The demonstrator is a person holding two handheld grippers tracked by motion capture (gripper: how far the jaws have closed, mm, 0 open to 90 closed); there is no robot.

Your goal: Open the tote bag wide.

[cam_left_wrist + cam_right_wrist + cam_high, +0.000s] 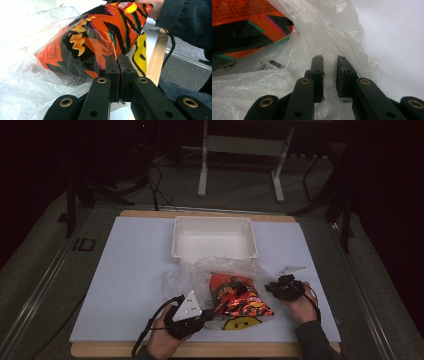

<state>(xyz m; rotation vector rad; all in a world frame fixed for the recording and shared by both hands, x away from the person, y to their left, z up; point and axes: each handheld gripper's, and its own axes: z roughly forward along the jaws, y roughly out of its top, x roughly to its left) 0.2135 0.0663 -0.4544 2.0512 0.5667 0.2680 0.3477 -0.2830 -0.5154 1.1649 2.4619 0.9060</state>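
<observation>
Left tool clamped on chip bag; right tool part-open astride plastic bag (risk: film slipping, bag tearing).

The floor mat left of the table reads "ID"; print on the snack bag is illegible.

Empty white tray on the pale tabletop, behind the work

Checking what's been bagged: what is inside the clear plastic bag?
An orange and black snack packet lies partly inside the clear plastic bag, with one end sticking out of the opening. The packet hides whatever may lie beneath it.
</observation>
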